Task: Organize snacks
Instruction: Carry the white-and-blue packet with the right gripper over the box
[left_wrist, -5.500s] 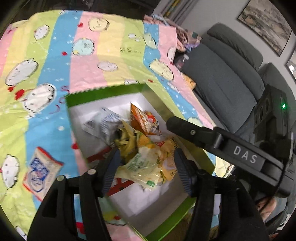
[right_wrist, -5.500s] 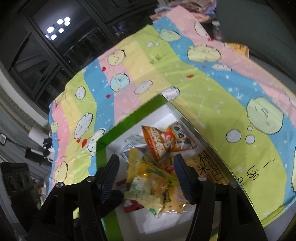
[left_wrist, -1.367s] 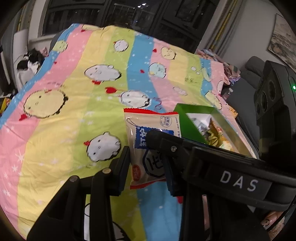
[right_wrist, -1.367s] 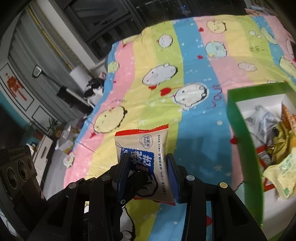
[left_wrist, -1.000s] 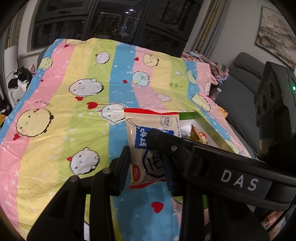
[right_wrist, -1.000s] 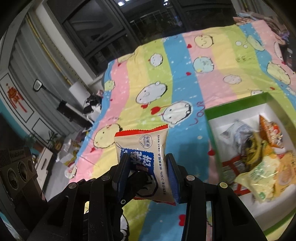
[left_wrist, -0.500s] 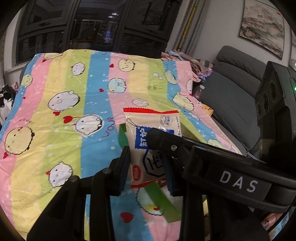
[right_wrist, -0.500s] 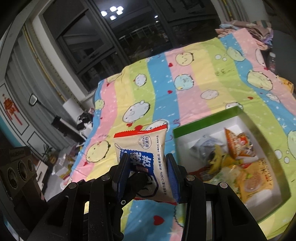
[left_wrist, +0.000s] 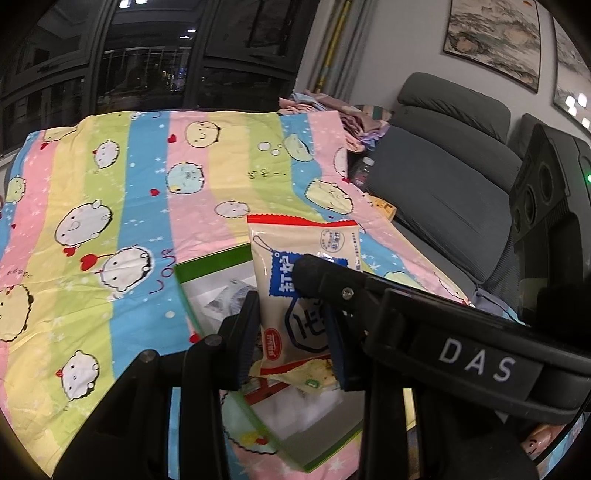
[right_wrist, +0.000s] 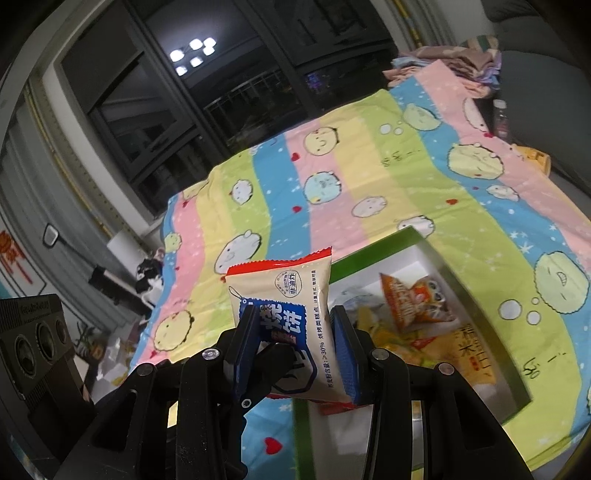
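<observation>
Because both grippers pinch it at once, the cream-coloured plastic snack packet (right_wrist: 291, 317) with a red serrated top edge and blue label stands upright in the air, the right gripper (right_wrist: 295, 350) clamped on its sides and the left gripper (left_wrist: 291, 332) likewise closed on it. Below and beyond it lies the green-rimmed white cardboard box (right_wrist: 373, 254) of mixed snack bags on the striped cartoon-print blanket (right_wrist: 369, 177), probably its destination.

A cream snack packet (right_wrist: 286, 314) with a red top edge and a blue label stands upright, clamped between both hand-held grippers above a green-rimmed white box (right_wrist: 373, 256). Inside the box lie an orange packet (right_wrist: 410, 299) and yellow packets (right_wrist: 469, 354).
</observation>
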